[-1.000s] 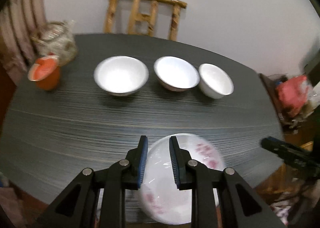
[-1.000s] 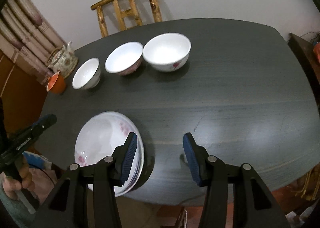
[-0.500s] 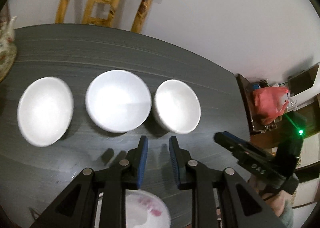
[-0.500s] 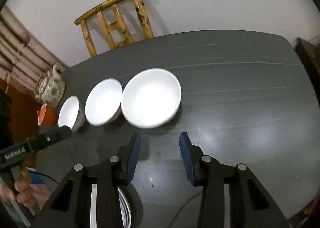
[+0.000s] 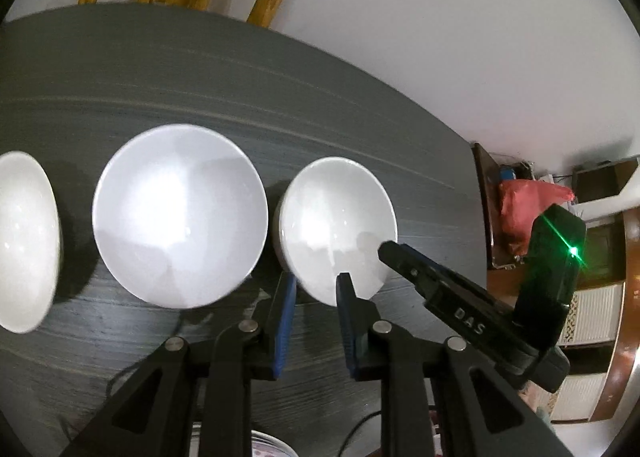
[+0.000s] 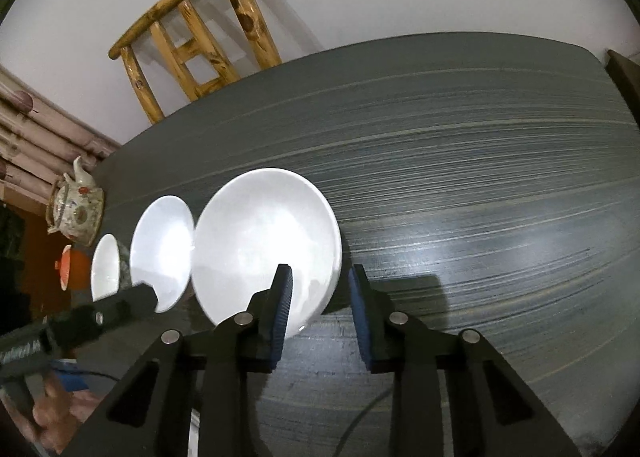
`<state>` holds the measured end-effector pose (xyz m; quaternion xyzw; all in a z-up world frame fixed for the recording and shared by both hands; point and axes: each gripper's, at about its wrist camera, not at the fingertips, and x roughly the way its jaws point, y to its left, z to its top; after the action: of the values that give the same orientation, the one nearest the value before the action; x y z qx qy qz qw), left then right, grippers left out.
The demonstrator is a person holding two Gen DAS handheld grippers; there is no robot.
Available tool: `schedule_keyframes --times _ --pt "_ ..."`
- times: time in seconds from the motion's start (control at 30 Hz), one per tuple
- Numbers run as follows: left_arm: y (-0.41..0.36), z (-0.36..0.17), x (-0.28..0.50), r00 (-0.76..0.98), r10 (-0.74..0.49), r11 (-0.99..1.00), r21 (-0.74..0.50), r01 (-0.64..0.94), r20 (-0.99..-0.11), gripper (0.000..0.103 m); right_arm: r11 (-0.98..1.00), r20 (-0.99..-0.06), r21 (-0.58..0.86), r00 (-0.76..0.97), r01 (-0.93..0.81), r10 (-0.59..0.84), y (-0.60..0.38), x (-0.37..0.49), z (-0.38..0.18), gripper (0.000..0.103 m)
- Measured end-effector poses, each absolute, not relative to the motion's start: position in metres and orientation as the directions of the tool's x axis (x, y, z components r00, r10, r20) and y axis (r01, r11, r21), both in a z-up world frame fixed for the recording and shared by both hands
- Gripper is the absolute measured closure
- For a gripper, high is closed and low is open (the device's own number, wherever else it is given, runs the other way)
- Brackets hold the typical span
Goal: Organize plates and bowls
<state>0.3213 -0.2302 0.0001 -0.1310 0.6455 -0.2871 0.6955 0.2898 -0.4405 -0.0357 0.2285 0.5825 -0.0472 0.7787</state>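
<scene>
Three white bowls (image 6: 266, 245) sit in a row on the dark grey streaked table (image 6: 480, 161), a wooden chair (image 6: 196, 37) against the white wall behind. At frame left stand a teapot (image 6: 76, 213) and curtain (image 6: 36, 129). The left gripper (image 5: 316, 289) stands slightly spread over one end bowl's (image 5: 336, 225) near rim without pinching it; the right gripper (image 6: 320, 289), just closing, straddles the other end bowl's rim, pads apart from it.

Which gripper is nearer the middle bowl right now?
Left. The left gripper sits just off the middle bowl's near right edge; the right gripper is past it, and its jaws have just been closing astride the end bowl's rim.
</scene>
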Motion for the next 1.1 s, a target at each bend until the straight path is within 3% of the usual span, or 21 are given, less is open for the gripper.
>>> schedule_keyframes --times 0.57,0.77,1.1 --pt "-0.248 -0.025 0.321 0.031 -0.498 0.856 -0.486 0.174 -0.867 0.083 0.902 -0.941 0.269 0.292 0.338 0.171 -0.444 0.305 -0.062 0.093" --pt "-0.256 -0.033 0.320 0.042 -0.472 0.868 -0.456 0.196 -0.881 0.087 0.931 -0.950 0.202 0.293 0.304 0.111 -0.437 0.302 -0.059 0.093" --pt "-0.268 -0.033 0.296 -0.008 -0.468 0.853 -0.454 0.257 -0.884 0.087 0.915 -0.955 0.209 0.273 0.345 0.115 -0.452 0.276 -0.056 0.093"
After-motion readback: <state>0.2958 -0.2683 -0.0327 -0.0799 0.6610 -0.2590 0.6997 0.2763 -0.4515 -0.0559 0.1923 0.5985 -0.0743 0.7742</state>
